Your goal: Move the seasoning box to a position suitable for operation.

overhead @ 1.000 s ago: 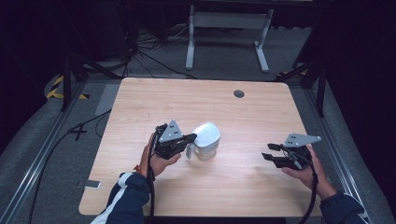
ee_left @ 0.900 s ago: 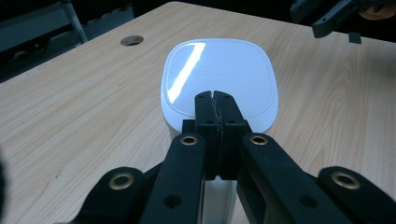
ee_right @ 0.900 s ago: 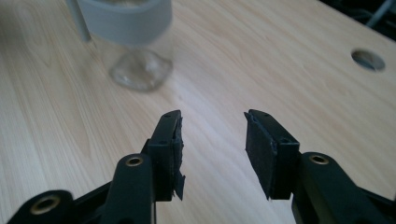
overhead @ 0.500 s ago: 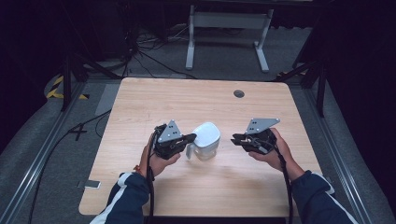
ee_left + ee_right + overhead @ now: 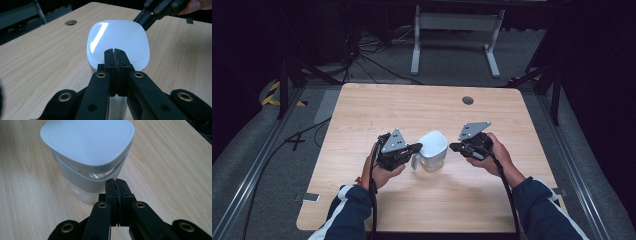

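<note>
Hiding most of the jug's (image 5: 117, 46) handle (image 5: 117, 106), the left gripper's (image 5: 115, 53) own jaws block the left gripper view; only a white strip of the handle shows below them. Whether the pads pinch that handle cannot be told; the jaws look pressed together, tips over the near edge of the lid (image 5: 433, 142). In the high view the jug stands upright at mid-table (image 5: 362, 115), between the two grippers, its clear body partly covered by the lid. The right gripper (image 5: 116, 182) has just been closing, with nothing between its jaws; they now meet tip to tip. Its tips sit just beside the jug's grey band (image 5: 85, 178), at the lid's rim; contact cannot be made out.
</note>
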`<state>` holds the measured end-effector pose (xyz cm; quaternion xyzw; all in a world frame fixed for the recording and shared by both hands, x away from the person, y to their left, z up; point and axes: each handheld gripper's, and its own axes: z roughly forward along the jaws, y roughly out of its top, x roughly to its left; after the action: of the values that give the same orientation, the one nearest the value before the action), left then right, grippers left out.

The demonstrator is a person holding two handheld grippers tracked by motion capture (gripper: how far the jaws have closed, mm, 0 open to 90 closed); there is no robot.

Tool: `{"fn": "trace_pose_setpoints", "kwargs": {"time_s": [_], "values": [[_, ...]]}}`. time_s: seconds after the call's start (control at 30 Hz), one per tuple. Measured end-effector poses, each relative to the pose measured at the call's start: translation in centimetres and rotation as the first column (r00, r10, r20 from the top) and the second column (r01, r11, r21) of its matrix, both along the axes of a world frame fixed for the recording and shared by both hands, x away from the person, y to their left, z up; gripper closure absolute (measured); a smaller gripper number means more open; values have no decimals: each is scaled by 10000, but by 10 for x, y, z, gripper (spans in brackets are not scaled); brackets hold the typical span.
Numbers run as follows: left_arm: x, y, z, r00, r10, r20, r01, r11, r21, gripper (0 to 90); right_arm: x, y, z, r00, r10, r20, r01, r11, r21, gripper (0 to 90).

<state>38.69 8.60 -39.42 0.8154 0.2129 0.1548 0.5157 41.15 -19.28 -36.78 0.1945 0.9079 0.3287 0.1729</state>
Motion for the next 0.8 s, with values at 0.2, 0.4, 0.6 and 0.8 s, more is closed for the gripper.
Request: {"fn": "trace_pose_setpoints", "kwargs": {"time_s": [0.2, 0.4, 0.6, 0.8], "values": [[0, 0, 0, 10000, 12, -35, -12, 10000, 21, 896, -1, 7, 3, 9998, 157, 125, -159, 9998, 134, 895], [0, 1, -1, 10000, 63, -22, -63, 9999, 90, 892, -6, 11, 8, 9990, 296, 348, -304, 9992, 252, 895], [-2, 2, 0, 9999, 109, 84, -111, 9996, 275, 872, -9, 15, 14, 9969, 435, 651, -458, 9983, 348, 895], [-12, 14, 5, 9992, 257, 290, -272, 9984, 506, 874, -15, 18, 17, 9927, 700, 979, -750, 9960, 488, 895]]}}
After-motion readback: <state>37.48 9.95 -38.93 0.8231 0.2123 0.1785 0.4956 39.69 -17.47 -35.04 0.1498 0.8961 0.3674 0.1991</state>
